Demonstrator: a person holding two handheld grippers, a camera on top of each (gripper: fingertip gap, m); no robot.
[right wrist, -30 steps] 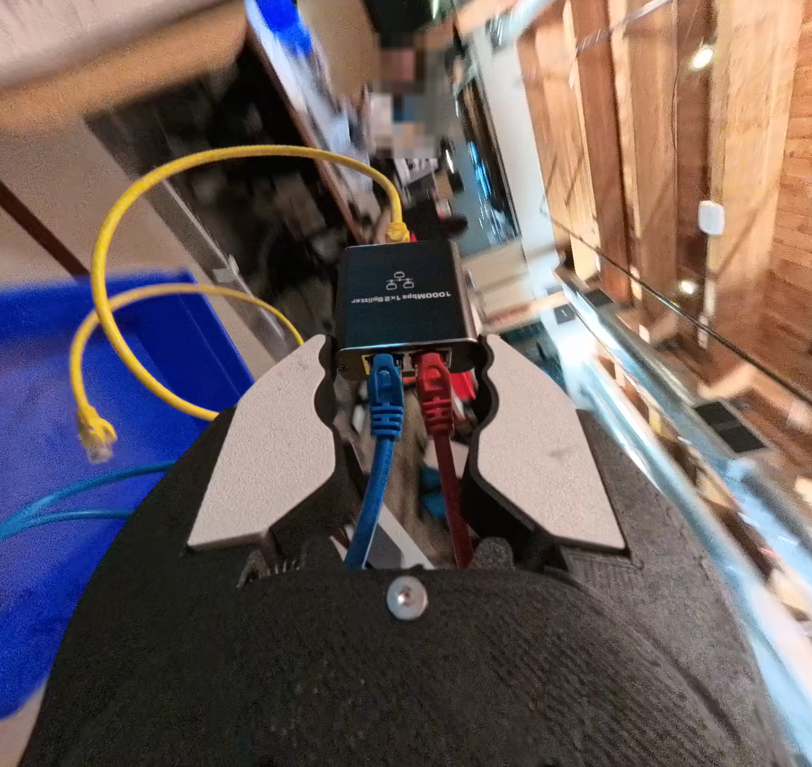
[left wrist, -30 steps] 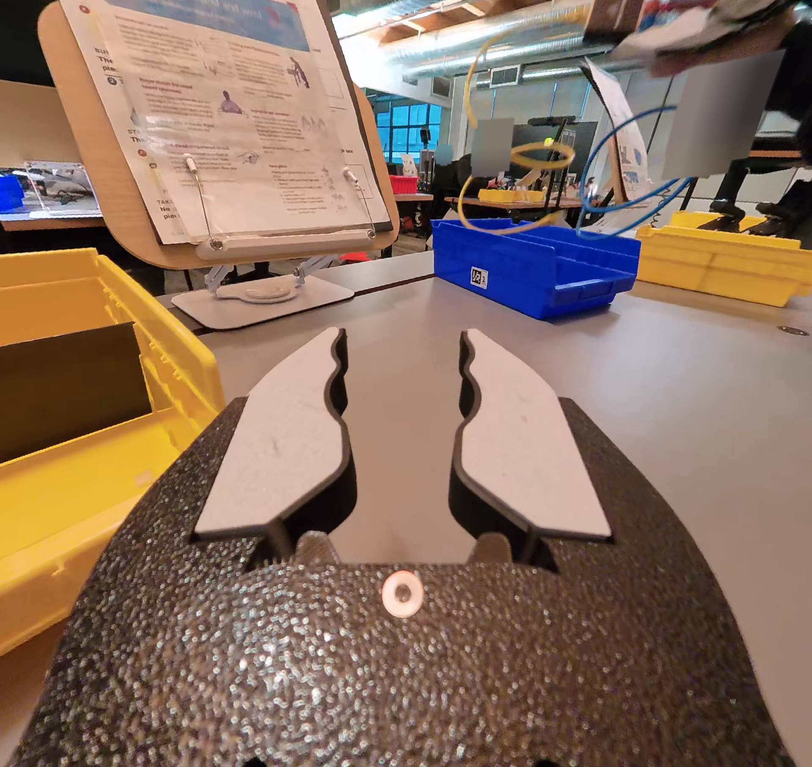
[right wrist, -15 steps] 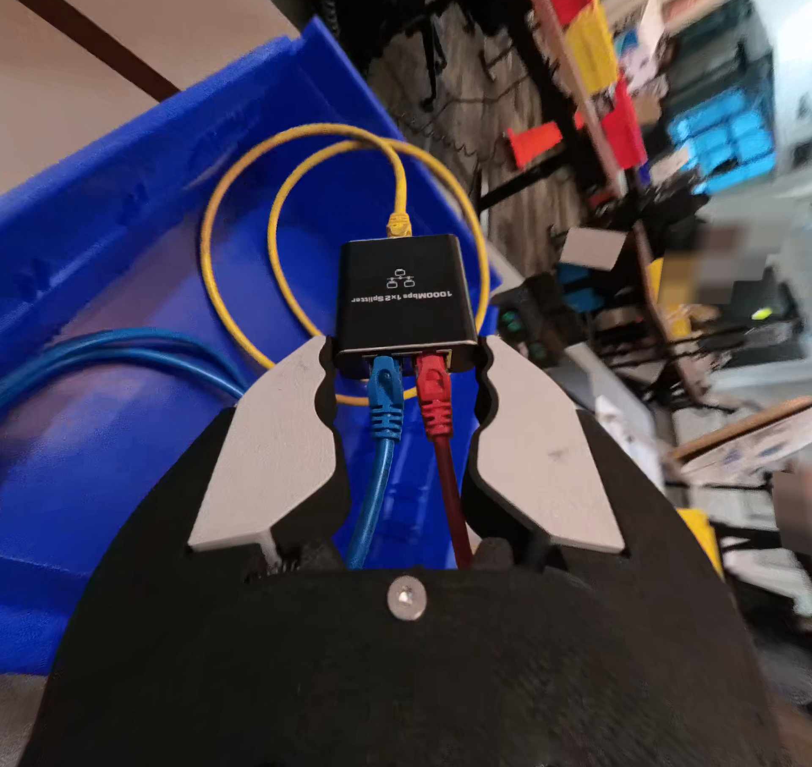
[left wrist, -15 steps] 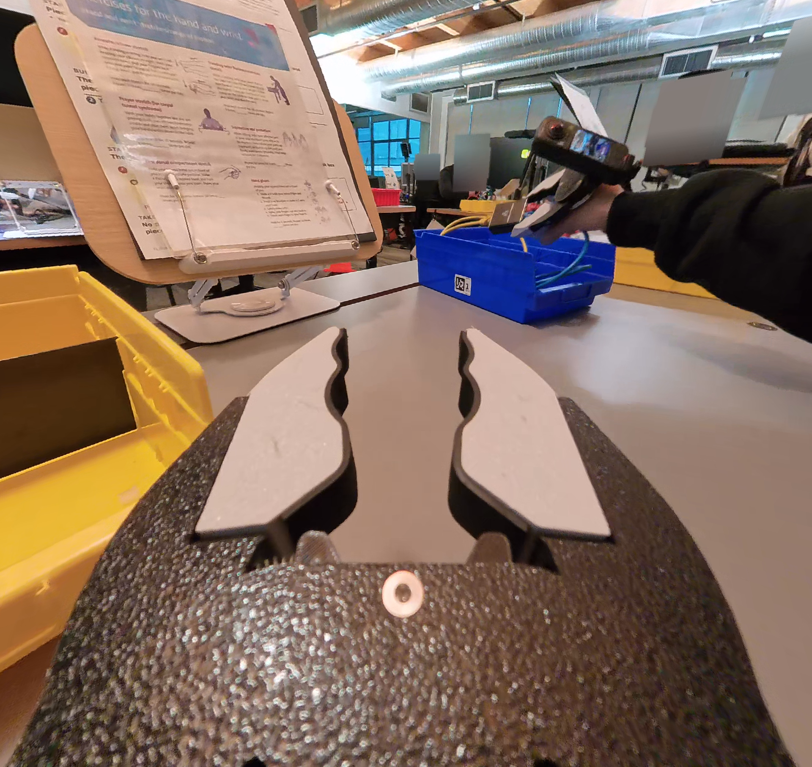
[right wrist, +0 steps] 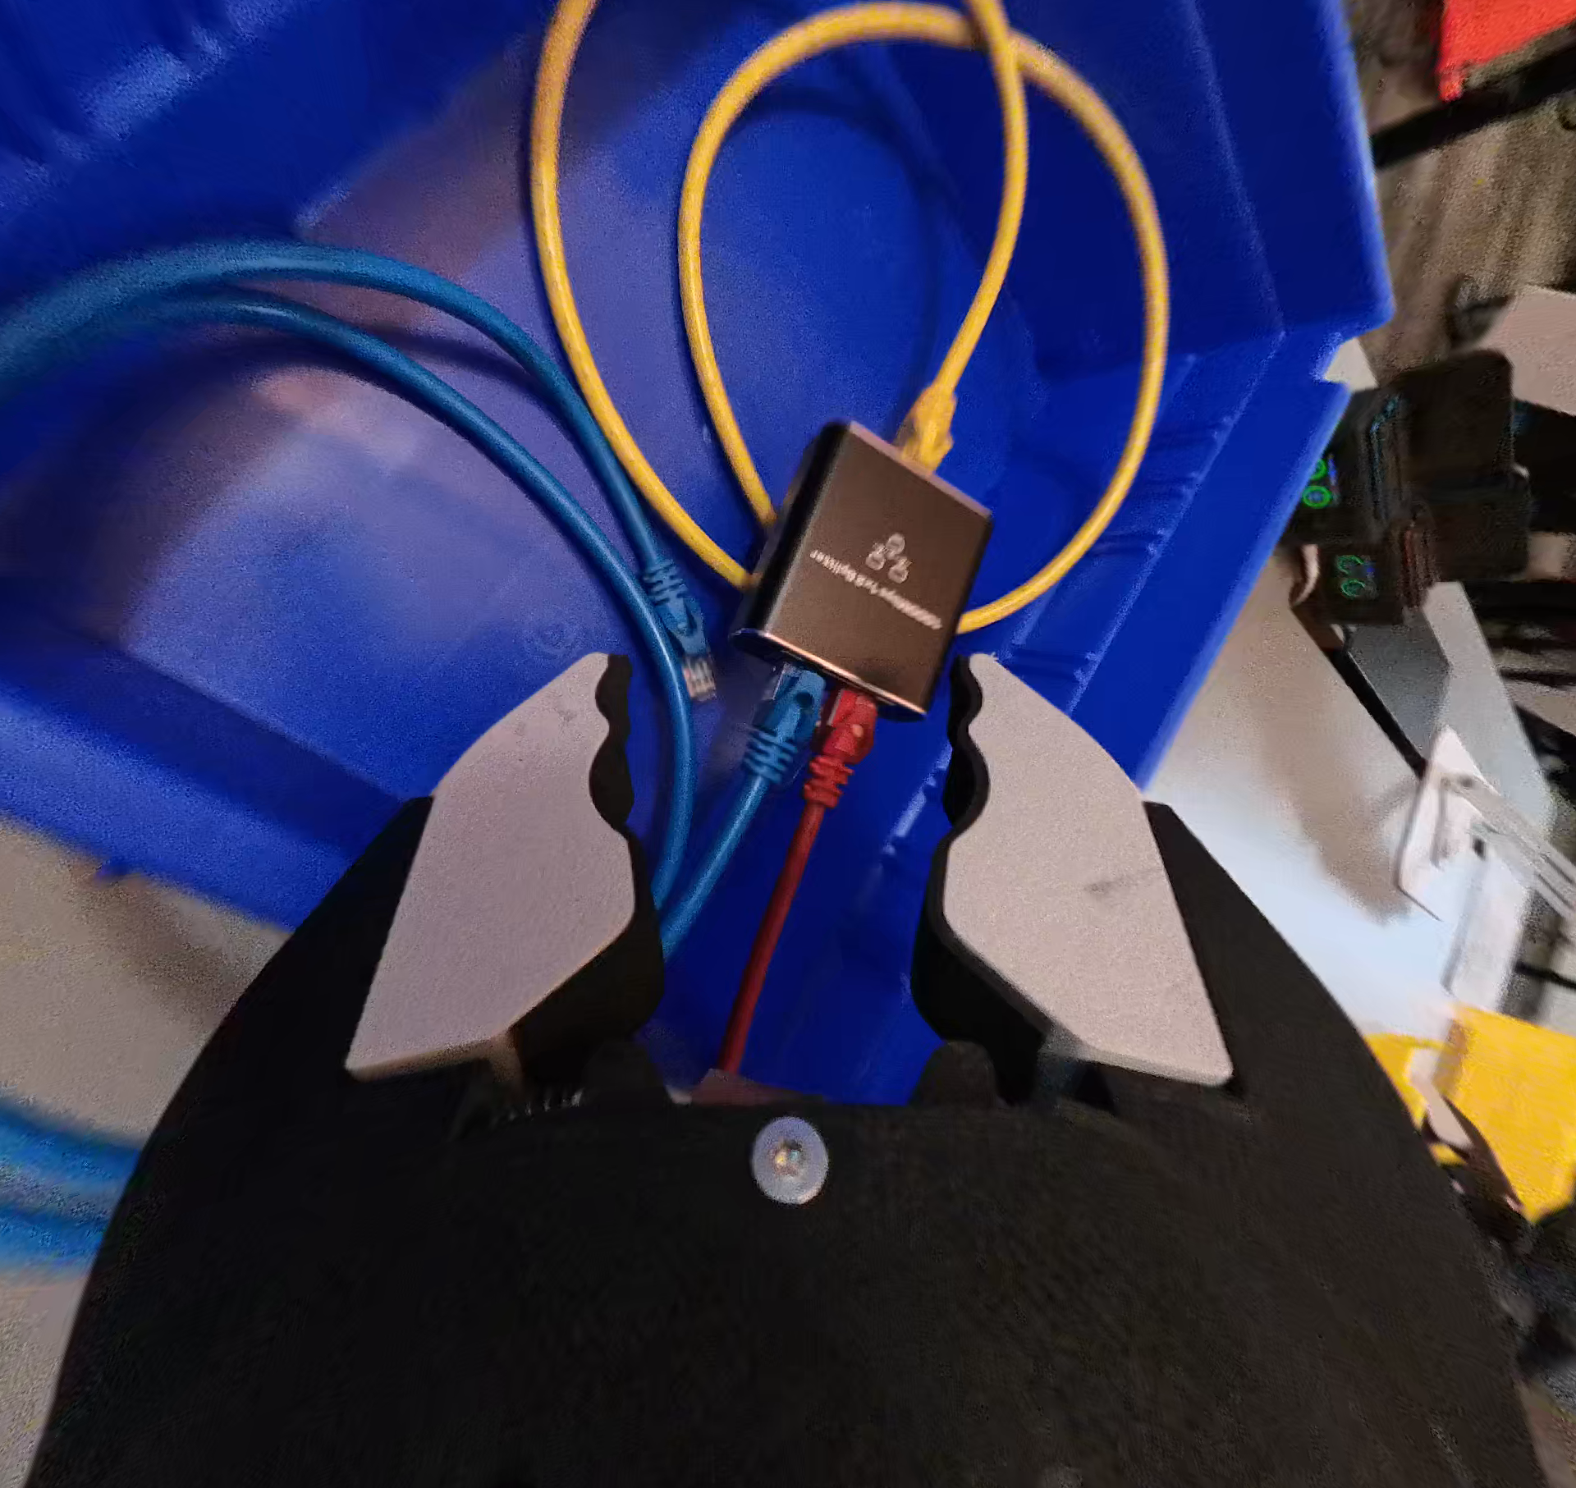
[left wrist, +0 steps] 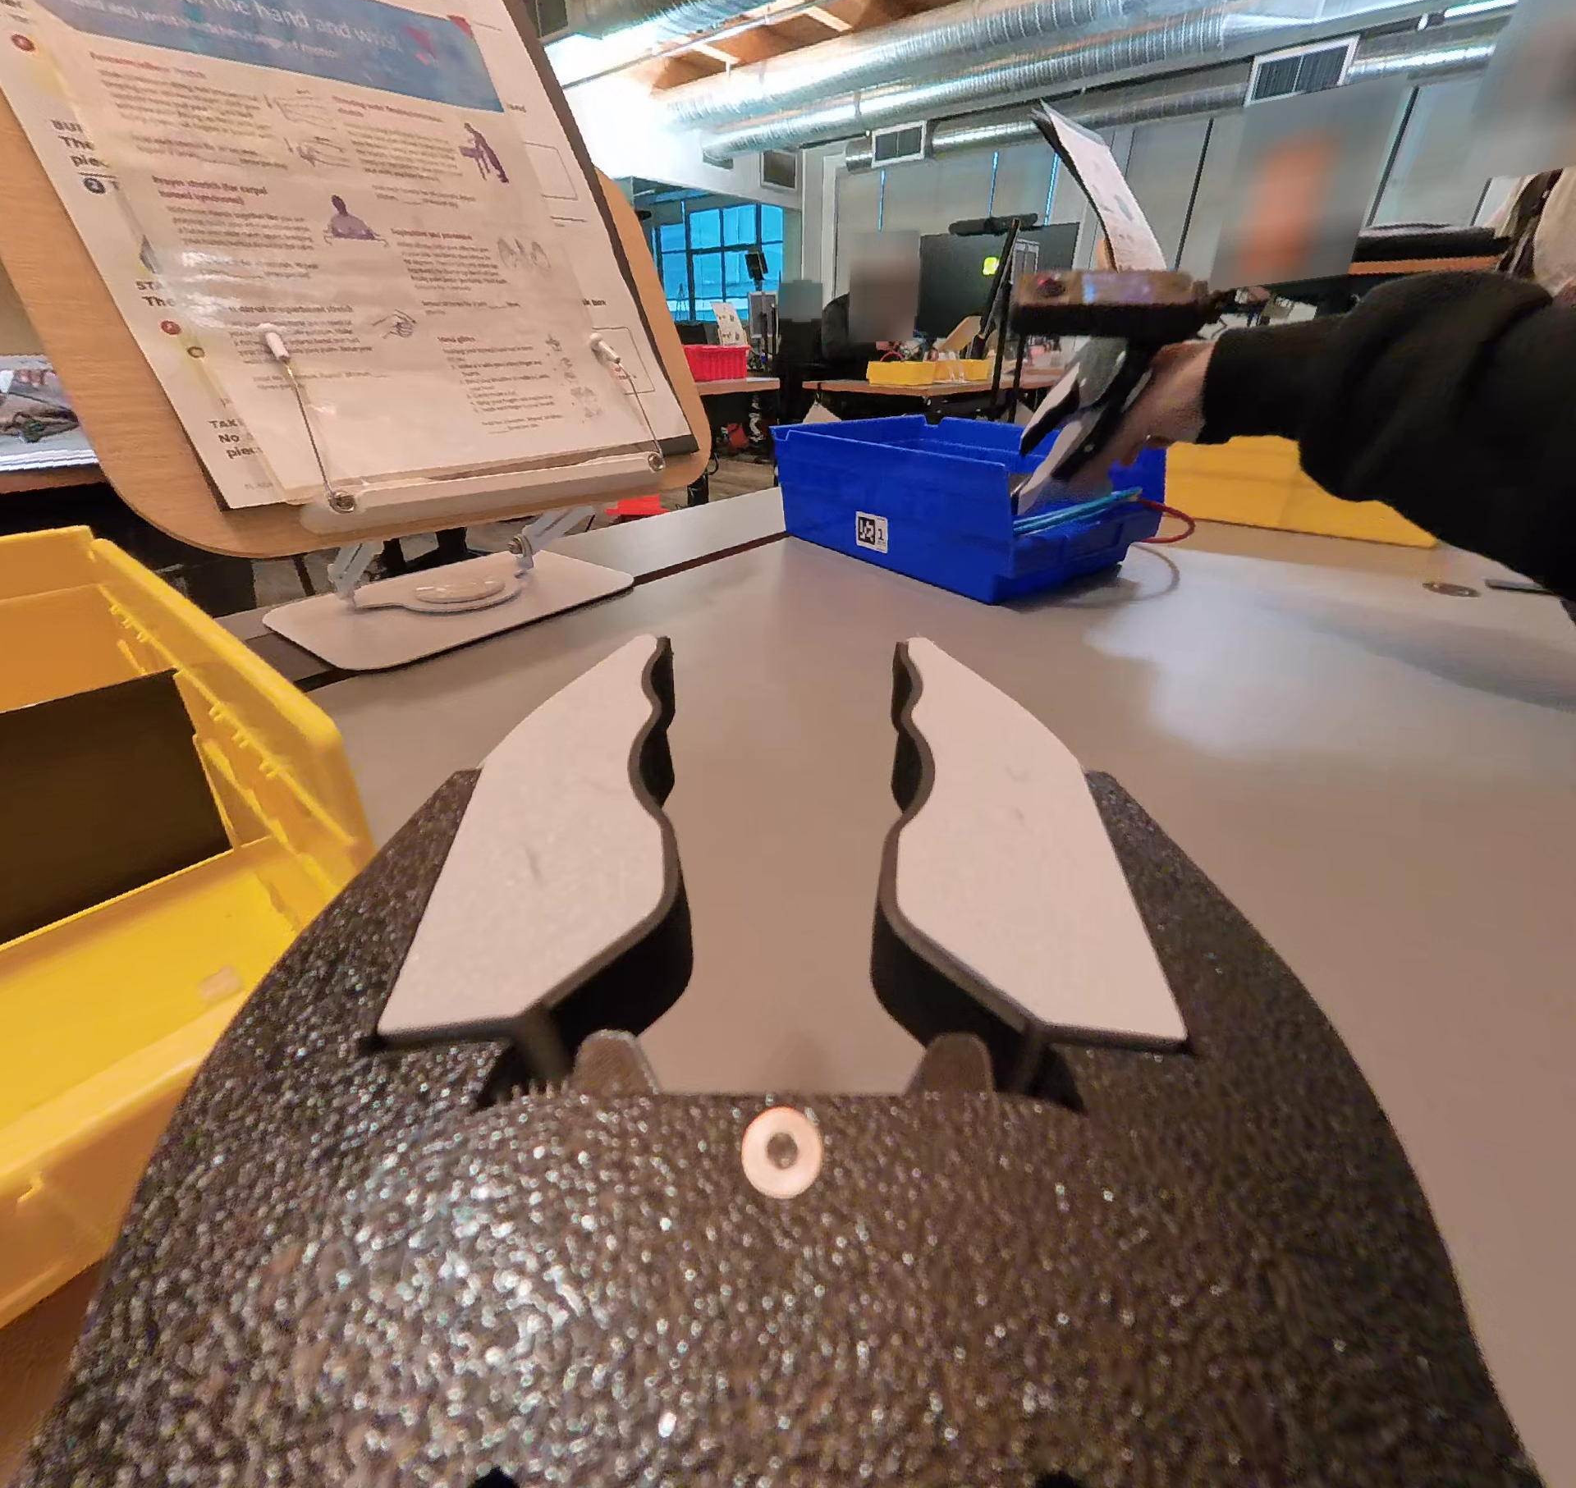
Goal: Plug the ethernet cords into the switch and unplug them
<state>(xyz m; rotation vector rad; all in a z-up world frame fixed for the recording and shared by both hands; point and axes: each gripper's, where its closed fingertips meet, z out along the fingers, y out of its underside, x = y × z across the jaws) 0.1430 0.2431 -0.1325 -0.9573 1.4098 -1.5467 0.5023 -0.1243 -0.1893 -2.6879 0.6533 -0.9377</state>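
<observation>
Grey tabletop (left wrist: pixel 1237 807) spans the left wrist view, matte, with a dark seam running toward the back edge. Left gripper (left wrist: pixel 780 654) sits low over it, fingers apart w/ a moderate gap, nothing between them. Yellow bin (left wrist: pixel 213 893) stands at its left, a dark divider inside. Doc stand (left wrist: pixel 358 509) w/ a printed sheet stands behind on a white base. Blue bin (left wrist: pixel 921 509) sits further back on the tabletop; another yellow bin (left wrist: pixel 1279 492) lies behind it. Room: open workshop, exposed silver ducts (left wrist: pixel 981 23) and timber ceiling, windows and desks at rear.

Right gripper (right wrist: pixel 789 662) hangs over the blue bin (right wrist: pixel 256 168), fingers spread wide and empty. Switch (right wrist: pixel 861 569), a small black box, lies in the bin just ahead of the fingertips, clear of both. Blue cord (right wrist: pixel 776 739) and red cord (right wrist: pixel 840 744) are plugged into its near face; yellow cord (right wrist: pixel 929 415) is plugged into the far face and loops on the bin floor. Blue cord's other plug (right wrist: pixel 682 620) lies loose beside the switch. Red cord trails out over the bin edge onto the tabletop.
</observation>
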